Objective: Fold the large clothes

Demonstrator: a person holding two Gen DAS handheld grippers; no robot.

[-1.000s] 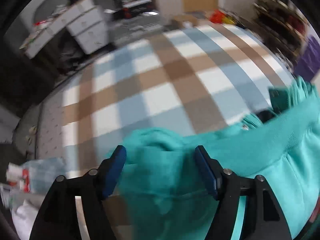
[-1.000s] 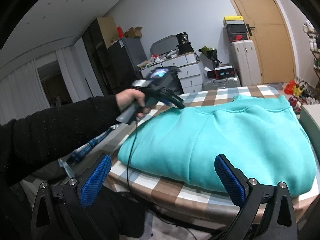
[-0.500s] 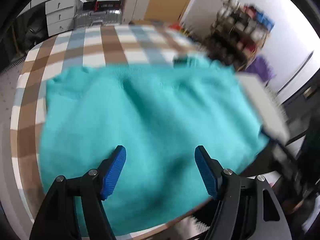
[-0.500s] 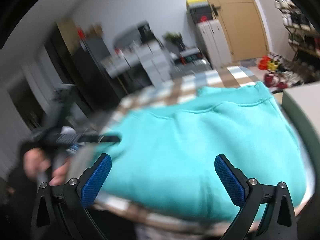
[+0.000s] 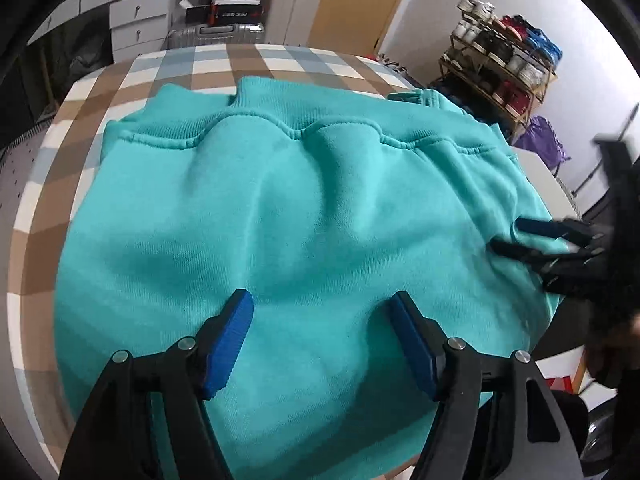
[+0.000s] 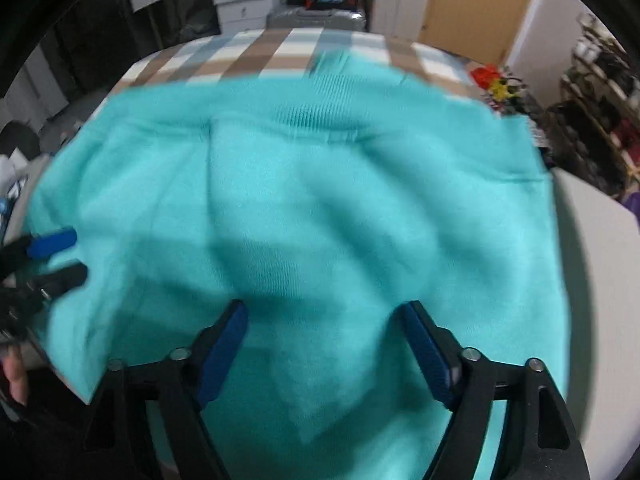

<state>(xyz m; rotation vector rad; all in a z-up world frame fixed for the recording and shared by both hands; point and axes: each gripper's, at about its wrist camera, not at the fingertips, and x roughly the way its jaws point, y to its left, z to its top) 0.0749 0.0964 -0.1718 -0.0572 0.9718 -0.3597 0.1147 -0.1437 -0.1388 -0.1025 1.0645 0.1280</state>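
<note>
Hovering over the near part of the folded teal sweatshirt (image 5: 304, 216), both grippers looked set for the next fold or a final smoothing, by my reading. The garment lay as a thick rectangle on the checked worktop (image 5: 120, 92), its ribbed band at 12 o'clock and its near edge at 6 o'clock, at the worktop's rim.

The left gripper (image 5: 322, 344) stood released, its blue pads apart above the cloth with nothing pinched between them. The right gripper (image 6: 324, 350) was also unclenched over the fabric; its jaws had just been closing in from their widest, but no fold of cloth sat between the pads. In the left wrist view the right gripper's fingers showed at 3 o'clock by the garment's side edge; in the right wrist view the left gripper showed at 9 o'clock by the opposite edge.

The next move, I judged, called for lowering each gripper to an edge or corner, pinching the full stack of layers, and lifting both sides together so the bundle would not slide or open.

A second earlier the left gripper had faced mostly bare checked cloth with the sweatshirt bunched at 5 o'clock, and the right had looked level across the room at the person's sleeve and the other gripper. Now both pointed steeply down at the garment.
</note>
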